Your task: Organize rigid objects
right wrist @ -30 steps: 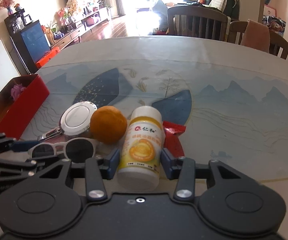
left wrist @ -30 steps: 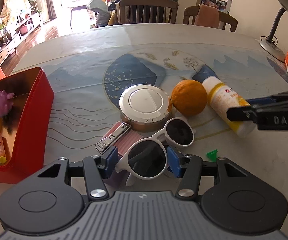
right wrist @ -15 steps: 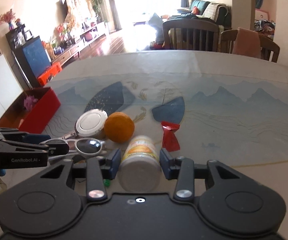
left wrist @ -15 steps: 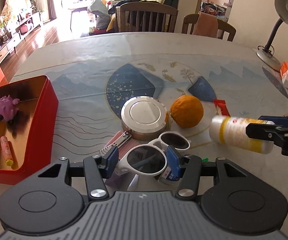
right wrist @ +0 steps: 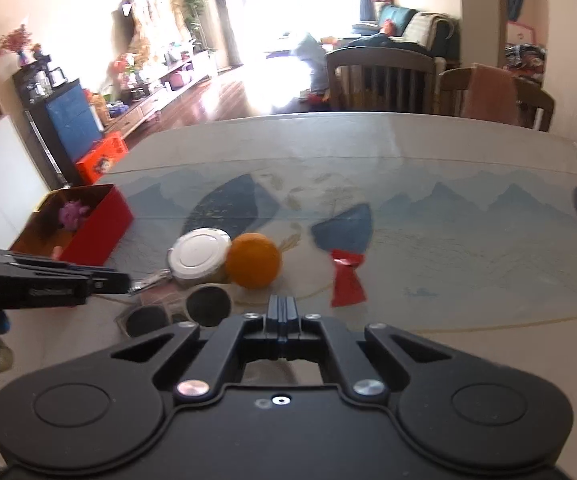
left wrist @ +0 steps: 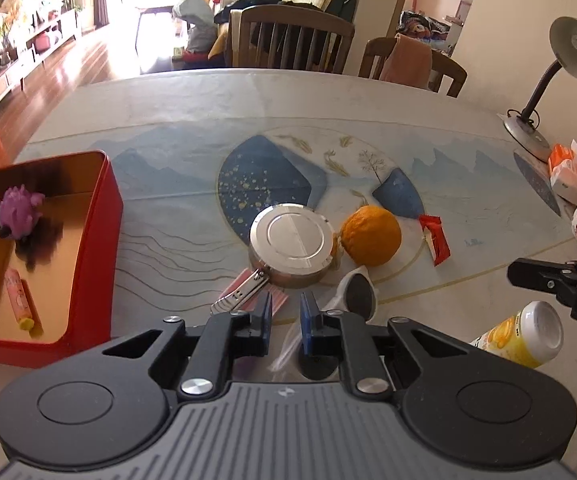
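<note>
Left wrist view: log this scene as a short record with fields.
box: red metal box, holding purple spiky toy and pink tube
centre: round silver tin beside orange fruit
bottle: white-and-yellow bottle, lying on its side, ungripped
left gripper: jaws closing, nothing between; white sunglasses beside it
right gripper: shut, empty

On the tabletop (left wrist: 192,104), the tin (left wrist: 290,243) sits between box (left wrist: 100,240) and orange (left wrist: 370,235); sunglasses (left wrist: 358,296) lie nearer.
</note>
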`<action>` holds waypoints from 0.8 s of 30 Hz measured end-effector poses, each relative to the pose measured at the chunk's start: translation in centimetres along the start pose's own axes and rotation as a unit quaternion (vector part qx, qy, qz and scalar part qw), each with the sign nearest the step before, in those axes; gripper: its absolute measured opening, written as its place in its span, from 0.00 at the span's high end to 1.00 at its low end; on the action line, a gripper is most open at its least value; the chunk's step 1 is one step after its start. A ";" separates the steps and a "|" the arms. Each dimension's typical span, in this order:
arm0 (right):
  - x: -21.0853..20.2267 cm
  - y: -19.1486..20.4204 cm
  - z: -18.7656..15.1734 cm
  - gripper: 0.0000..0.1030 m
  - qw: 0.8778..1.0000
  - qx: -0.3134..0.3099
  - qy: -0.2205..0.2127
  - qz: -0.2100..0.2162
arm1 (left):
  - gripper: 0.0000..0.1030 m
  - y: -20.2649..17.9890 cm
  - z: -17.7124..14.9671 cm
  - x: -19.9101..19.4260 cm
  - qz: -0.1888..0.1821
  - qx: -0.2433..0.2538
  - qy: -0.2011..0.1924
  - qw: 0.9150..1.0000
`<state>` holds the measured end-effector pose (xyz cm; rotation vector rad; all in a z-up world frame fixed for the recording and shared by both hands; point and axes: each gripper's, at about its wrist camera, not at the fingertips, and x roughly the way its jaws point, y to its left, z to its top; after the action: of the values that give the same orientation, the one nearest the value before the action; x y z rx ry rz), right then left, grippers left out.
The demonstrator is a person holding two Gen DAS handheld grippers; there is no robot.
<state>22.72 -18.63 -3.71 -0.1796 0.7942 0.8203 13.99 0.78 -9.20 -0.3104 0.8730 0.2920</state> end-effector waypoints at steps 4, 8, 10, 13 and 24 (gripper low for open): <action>-1.4 -0.5 -0.2 0.76 1.000 0.000 -0.004 0.012 | 0.86 0.5 -0.2 -0.1 -0.006 0.012 0.001 1.000; -2.6 -0.7 -0.9 0.59 1.000 0.005 -0.001 0.014 | 0.86 0.7 -0.3 -0.9 -0.027 0.041 -0.013 0.999; -2.8 -0.7 -1.3 0.52 1.000 0.012 0.002 0.017 | 0.85 0.7 -0.5 -1.0 -0.033 0.062 -0.014 0.997; -3.1 -0.5 -1.9 0.37 1.000 0.020 0.001 0.019 | 0.74 0.9 -0.9 -0.6 -0.042 0.076 -0.003 0.996; -1.3 0.8 -4.1 0.31 0.999 0.036 0.040 0.005 | 0.22 -1.0 -1.7 2.7 -0.003 0.144 0.002 0.990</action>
<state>19.29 -20.65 -5.54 -0.1460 0.8994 0.7969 14.81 -0.46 -12.20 -0.0453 0.9045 0.1555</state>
